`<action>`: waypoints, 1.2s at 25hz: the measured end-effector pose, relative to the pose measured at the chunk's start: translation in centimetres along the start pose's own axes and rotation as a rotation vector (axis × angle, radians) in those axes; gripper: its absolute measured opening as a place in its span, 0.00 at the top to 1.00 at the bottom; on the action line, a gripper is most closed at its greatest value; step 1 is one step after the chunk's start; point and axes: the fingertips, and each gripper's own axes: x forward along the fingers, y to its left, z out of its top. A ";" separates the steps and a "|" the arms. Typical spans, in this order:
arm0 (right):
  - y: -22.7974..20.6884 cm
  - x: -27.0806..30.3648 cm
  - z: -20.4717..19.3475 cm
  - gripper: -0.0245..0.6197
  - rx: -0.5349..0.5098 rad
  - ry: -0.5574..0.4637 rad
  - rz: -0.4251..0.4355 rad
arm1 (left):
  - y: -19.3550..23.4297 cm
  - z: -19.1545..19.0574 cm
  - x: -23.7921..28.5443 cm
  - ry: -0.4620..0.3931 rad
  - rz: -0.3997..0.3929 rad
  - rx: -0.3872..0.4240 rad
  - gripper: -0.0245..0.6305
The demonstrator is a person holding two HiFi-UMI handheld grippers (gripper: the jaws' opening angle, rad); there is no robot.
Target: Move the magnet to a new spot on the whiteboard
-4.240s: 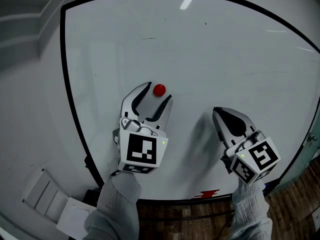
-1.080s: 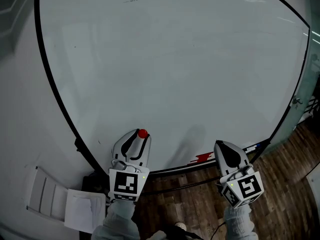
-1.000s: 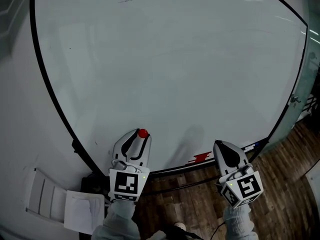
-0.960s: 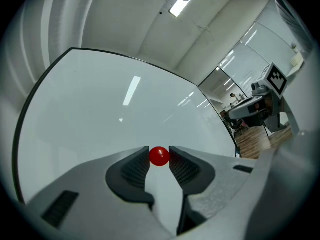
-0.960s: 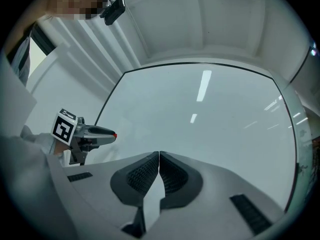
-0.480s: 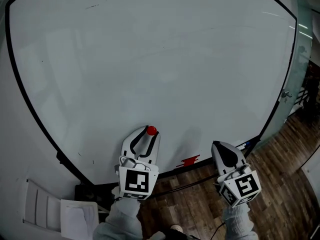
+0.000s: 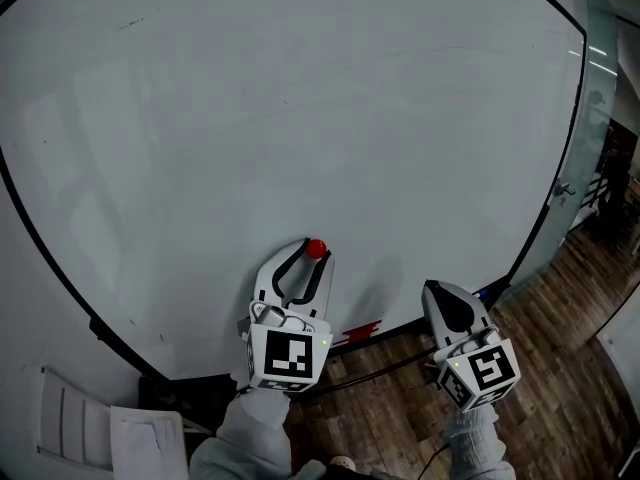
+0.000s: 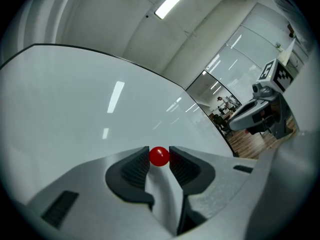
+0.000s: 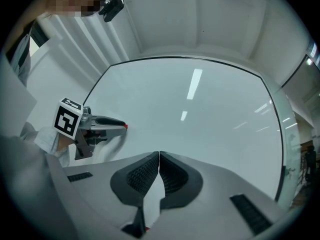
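Observation:
A small round red magnet (image 7: pixel 316 248) sits pinched between the tips of my left gripper (image 7: pixel 314 251), held against the lower part of the whiteboard (image 7: pixel 300 118). In the left gripper view the magnet (image 8: pixel 159 156) is squeezed between both pads, with the left gripper (image 8: pixel 159 157) shut on it. My right gripper (image 7: pixel 437 293) hangs lower right near the board's bottom edge, its jaws pressed together on nothing. From the right gripper view, the right gripper (image 9: pixel 159 155) is shut and the left gripper (image 9: pixel 102 124) shows at the left against the board.
The whiteboard's black frame (image 7: pixel 545 223) curves down the right side. Wooden floor (image 7: pixel 580 368) lies below right. A white stand with paper (image 7: pixel 140 438) is at bottom left. A red mark (image 7: pixel 362 329) sits by the board's bottom edge.
Since four seconds ago the left gripper has closed on the magnet. Over the last second it has carried the magnet rightward along the board's lower part; the view has shifted too.

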 end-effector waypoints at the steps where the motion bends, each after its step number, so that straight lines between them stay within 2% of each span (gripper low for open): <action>1: -0.4 0.1 -0.1 0.92 0.001 -0.001 0.001 | 0.0 0.1 0.3 -0.003 0.006 0.000 0.77; 6: -1.4 1.4 -0.2 0.92 -0.001 -0.016 0.019 | -0.6 1.0 1.6 -0.012 0.026 0.037 0.77; 12: -1.9 2.4 0.2 0.92 -0.008 -0.041 0.043 | -1.6 2.2 3.5 0.003 0.048 0.148 0.77; 16: -2.2 2.6 0.0 0.92 0.009 -0.036 0.040 | -1.9 2.2 4.2 0.046 0.071 0.265 0.77; 21: -2.3 2.6 0.0 0.92 0.006 -0.042 0.040 | -2.0 1.9 4.3 0.080 0.066 0.348 0.77; 30: -3.0 1.9 -0.2 0.92 0.014 -0.032 0.004 | -2.1 1.8 4.3 0.079 0.043 0.372 0.77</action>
